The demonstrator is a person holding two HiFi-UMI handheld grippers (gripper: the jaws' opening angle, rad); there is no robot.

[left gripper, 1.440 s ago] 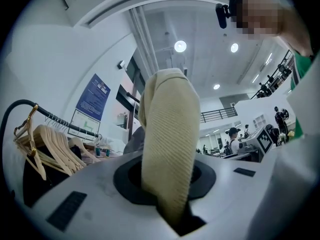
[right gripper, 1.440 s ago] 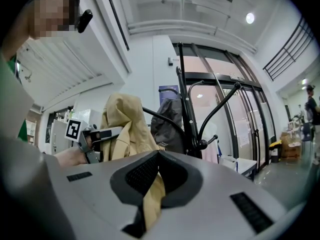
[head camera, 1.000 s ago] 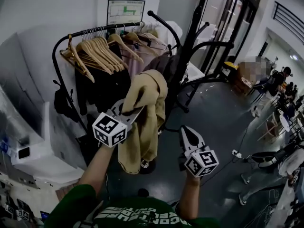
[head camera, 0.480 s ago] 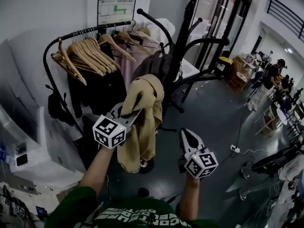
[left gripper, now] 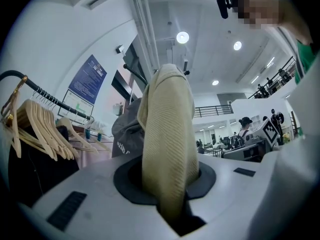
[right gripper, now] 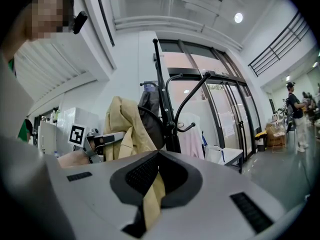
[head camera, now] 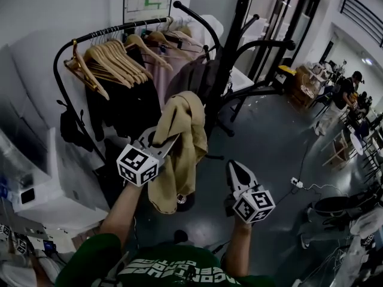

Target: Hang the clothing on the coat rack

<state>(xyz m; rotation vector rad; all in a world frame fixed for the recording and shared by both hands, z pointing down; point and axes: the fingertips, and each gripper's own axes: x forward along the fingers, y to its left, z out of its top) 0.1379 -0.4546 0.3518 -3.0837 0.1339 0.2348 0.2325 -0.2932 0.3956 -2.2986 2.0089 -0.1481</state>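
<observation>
Left gripper [head camera: 163,140]: the jaws are clamping on a fold of the beige garment [head camera: 182,145]. The left gripper view is showing the ribbed cloth filling the gap between them. The garment is hanging in the air from this gripper, draping down past the marker cube toward the dark floor [head camera: 269,142].

Position of the garment: it is sitting near the black coat rack [head camera: 230,46], on the person's side of it, and is not yet resting on any hook. Whether cloth is touching the post cannot be told.

Right gripper [head camera: 234,167]: it is hovering lower and to the right, apart from the garment. Its jaws are meeting at the tips and holding nothing (the beige strip showing through the slot behind the tips is the garment beyond).

Surroundings: a dark grey garment [head camera: 191,79] is hanging on the coat rack. To the left, a clothes rail [head camera: 96,40] is carrying a row of wooden hangers [head camera: 116,61] and dark clothes.
</observation>
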